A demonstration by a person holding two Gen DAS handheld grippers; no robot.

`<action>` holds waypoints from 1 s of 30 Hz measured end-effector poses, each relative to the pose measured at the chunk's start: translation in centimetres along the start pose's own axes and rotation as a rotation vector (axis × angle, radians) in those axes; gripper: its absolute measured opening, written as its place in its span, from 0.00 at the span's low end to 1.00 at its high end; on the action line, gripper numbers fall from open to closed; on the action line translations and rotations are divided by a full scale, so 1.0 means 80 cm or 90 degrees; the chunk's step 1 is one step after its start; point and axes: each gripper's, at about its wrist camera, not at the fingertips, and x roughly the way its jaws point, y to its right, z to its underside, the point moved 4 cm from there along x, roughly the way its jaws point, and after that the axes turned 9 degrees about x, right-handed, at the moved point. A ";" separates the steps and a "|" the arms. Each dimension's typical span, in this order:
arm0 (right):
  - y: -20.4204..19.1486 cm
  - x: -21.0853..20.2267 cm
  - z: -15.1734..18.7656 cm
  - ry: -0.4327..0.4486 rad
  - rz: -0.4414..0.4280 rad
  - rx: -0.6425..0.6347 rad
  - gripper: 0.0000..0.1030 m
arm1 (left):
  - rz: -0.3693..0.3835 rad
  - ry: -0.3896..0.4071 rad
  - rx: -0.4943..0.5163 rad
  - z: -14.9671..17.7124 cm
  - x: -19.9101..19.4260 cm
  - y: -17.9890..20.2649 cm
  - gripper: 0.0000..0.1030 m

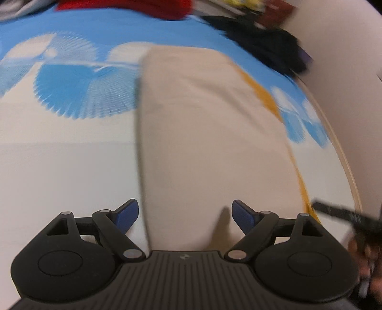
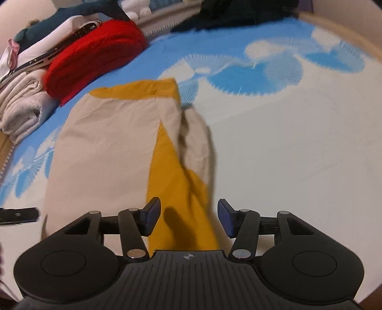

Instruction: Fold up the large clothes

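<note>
A beige garment point(image 1: 210, 133) with mustard-yellow trim lies folded into a long strip on the blue-and-white bedsheet point(image 1: 66, 152). My left gripper point(image 1: 185, 217) is open and empty, hovering above the garment's near end by its left edge. In the right wrist view the same garment point(image 2: 105, 147) shows a yellow panel point(image 2: 176, 181) and a rumpled beige flap on its right side. My right gripper point(image 2: 188, 219) is open and empty just above the yellow panel's near end. The other gripper's black tip shows at the left edge point(image 2: 19, 214).
A red folded knit point(image 2: 95, 54) and a stack of white and beige folded clothes point(image 2: 21, 102) sit at the far left. A dark pile of clothes point(image 2: 238, 14) lies at the bed's far end; it also shows in the left wrist view point(image 1: 267, 45). The bed's edge point(image 1: 343, 152) runs along the right.
</note>
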 end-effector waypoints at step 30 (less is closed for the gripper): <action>-0.102 0.079 -0.025 0.020 -0.086 0.043 0.06 | 0.046 0.149 -0.163 -0.144 0.039 -0.091 0.55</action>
